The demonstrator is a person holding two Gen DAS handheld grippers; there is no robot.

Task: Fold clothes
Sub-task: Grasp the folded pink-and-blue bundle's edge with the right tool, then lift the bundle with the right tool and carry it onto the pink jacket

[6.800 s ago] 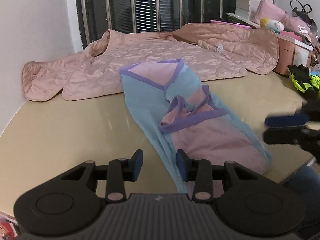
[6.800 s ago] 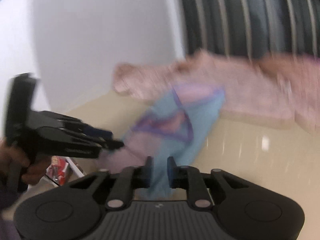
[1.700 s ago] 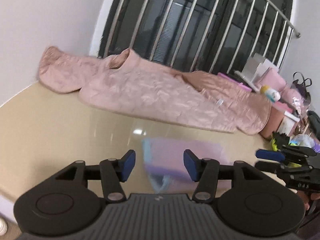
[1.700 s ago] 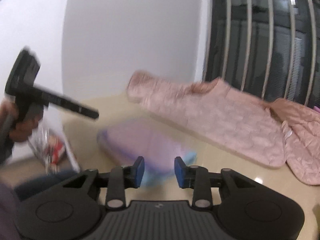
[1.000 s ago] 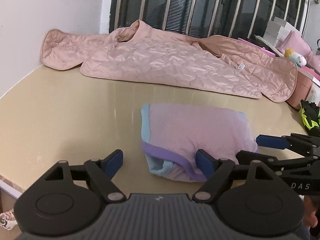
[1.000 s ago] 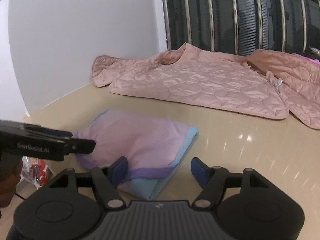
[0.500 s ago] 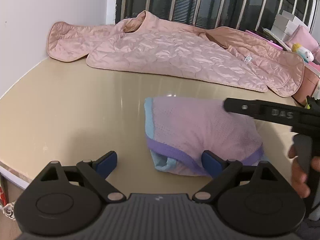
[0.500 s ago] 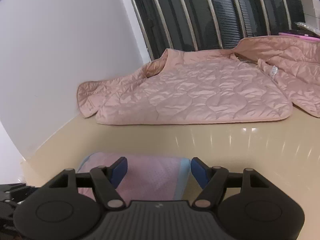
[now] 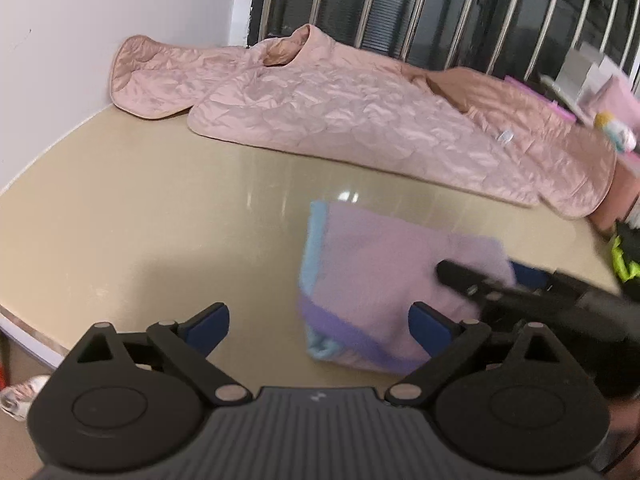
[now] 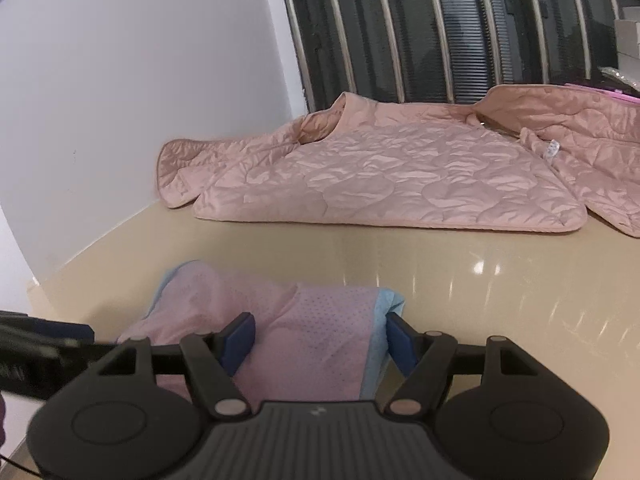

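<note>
The folded garment (image 9: pixel 380 280), pink with a purple band and light-blue edges, lies on the beige table (image 9: pixel 140 220). My left gripper (image 9: pixel 320 326) hovers at its near end with jaws still opening; the garment's corner lies between them, untouched by the pads. My right gripper (image 9: pixel 484 276) shows blurred at the garment's right end. In the right wrist view the garment (image 10: pixel 312 320) lies under and between the fingers of the right gripper (image 10: pixel 320 338), which stands open. The left gripper (image 10: pixel 60 336) shows at the left edge.
A pink quilted jacket (image 9: pixel 360 120) is spread along the back of the table below the window bars; it also shows as the jacket (image 10: pixel 400 176). Boxes and a soft toy (image 9: pixel 616 132) stand at the far right, beside a neon-yellow item (image 9: pixel 624 256). A white wall bounds the left.
The garment, long and spread out earlier, is now a compact fold. My left jaws have widened. The right gripper has come down over the garment's right end.
</note>
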